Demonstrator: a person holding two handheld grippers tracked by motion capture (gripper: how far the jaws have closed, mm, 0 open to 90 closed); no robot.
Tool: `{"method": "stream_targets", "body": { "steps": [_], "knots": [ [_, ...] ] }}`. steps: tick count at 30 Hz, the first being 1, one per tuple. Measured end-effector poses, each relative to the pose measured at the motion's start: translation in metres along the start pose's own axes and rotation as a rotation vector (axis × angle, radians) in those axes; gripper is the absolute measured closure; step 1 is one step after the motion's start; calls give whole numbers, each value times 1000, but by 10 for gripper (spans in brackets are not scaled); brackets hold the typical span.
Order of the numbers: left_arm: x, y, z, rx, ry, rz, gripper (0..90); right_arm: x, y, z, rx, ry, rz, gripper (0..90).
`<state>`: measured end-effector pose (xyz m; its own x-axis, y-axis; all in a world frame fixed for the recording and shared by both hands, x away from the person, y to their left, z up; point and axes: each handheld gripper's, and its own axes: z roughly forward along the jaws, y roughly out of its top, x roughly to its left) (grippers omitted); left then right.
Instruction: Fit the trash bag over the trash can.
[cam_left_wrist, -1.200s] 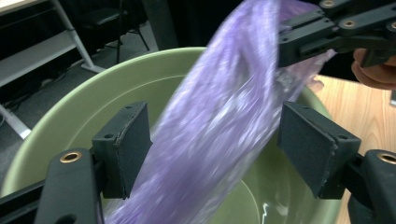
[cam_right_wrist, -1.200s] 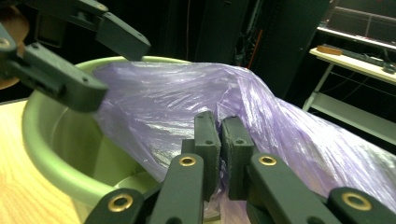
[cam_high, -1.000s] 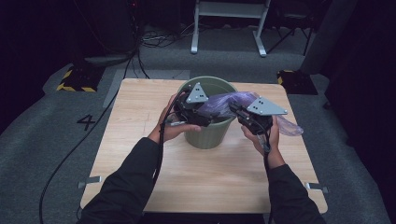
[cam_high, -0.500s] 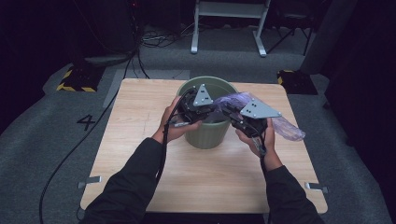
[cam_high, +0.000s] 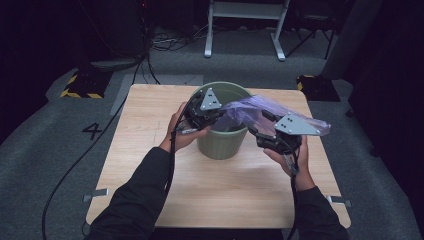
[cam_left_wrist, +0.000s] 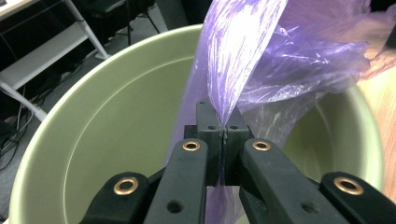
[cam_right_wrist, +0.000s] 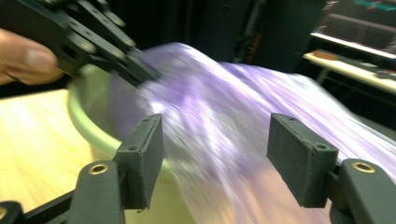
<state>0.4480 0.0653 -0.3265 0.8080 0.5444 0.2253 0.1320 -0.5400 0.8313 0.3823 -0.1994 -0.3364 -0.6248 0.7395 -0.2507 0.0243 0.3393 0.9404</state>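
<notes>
A pale green bin (cam_high: 222, 144) stands on the wooden table (cam_high: 150, 115). A thin purple plastic bag (cam_high: 260, 110) drapes from inside the bin out over its right rim. My left gripper (cam_high: 219, 116) hangs over the bin's mouth and is shut on a gathered fold of the bag (cam_left_wrist: 261, 60); the jaws (cam_left_wrist: 224, 127) meet on the film above the bin (cam_left_wrist: 93, 107). My right gripper (cam_high: 257, 131) sits at the bin's right side. Its jaws (cam_right_wrist: 215, 135) have just been opening and stand wide apart, with the blurred bag (cam_right_wrist: 219, 107) beyond them and untouched by the pads.
Bare tabletop lies in front of the bin and to both sides. A white metal stand (cam_high: 245, 30) and cables (cam_high: 165, 45) are on the floor behind the table. A yellow-and-black striped block (cam_high: 80, 85) lies at the left.
The left gripper's jaws have shut on the bag over the bin. The right gripper has let go of the bag, opened, and drawn a little to the right.
</notes>
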Motion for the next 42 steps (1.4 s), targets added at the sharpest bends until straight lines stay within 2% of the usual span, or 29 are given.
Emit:
{"method": "stream_targets", "body": {
  "steps": [5, 12, 17, 23, 24, 25, 27, 29, 30, 32, 33, 36, 39, 42],
  "knots": [
    [7, -5, -2, -4, 0, -28, 892, -7, -14, -21, 24, -58, 1, 353],
    [13, -12, -4, 11, 9, -42, 890, -20, -36, -52, 2, -97, 88, 324],
    [17, -15, -2, 15, 9, -55, 884, -26, -49, -58, 15, -91, 138, 273],
    [18, -19, -2, 15, 9, -61, 876, -29, -62, -50, 59, -48, 175, 259],
    [19, -19, -2, 14, 11, -64, 871, -30, -64, -48, 59, -31, 182, 286],
    [19, -20, -2, 16, 10, -65, 865, -30, -65, -46, 58, -19, 184, 351],
    [19, -20, -2, 10, 7, -70, 849, -29, -67, -43, 47, -15, 178, 538],
    [20, -21, -3, -2, -5, -83, 813, -28, -67, -41, 49, 17, 163, 657],
    [20, -22, -3, -6, -1, -88, 784, -26, -67, -40, 39, 10, 147, 701],
    [21, -23, -4, -12, -3, -103, 703, -24, -65, -40, 20, 31, 141, 772],
    [21, -23, -5, -17, -6, -106, 679, -23, -63, -41, 12, 34, 133, 796],
    [22, -23, -9, -37, -7, -133, 492, -20, -56, -40, -3, 82, 129, 830],
    [21, -21, -12, -60, -47, -142, 328, -16, -48, -40, 9, 83, 85, 853],
    [13, -16, -14, -84, -72, -120, 271, -13, -42, -38, 13, 76, 55, 869]
  ]
}}
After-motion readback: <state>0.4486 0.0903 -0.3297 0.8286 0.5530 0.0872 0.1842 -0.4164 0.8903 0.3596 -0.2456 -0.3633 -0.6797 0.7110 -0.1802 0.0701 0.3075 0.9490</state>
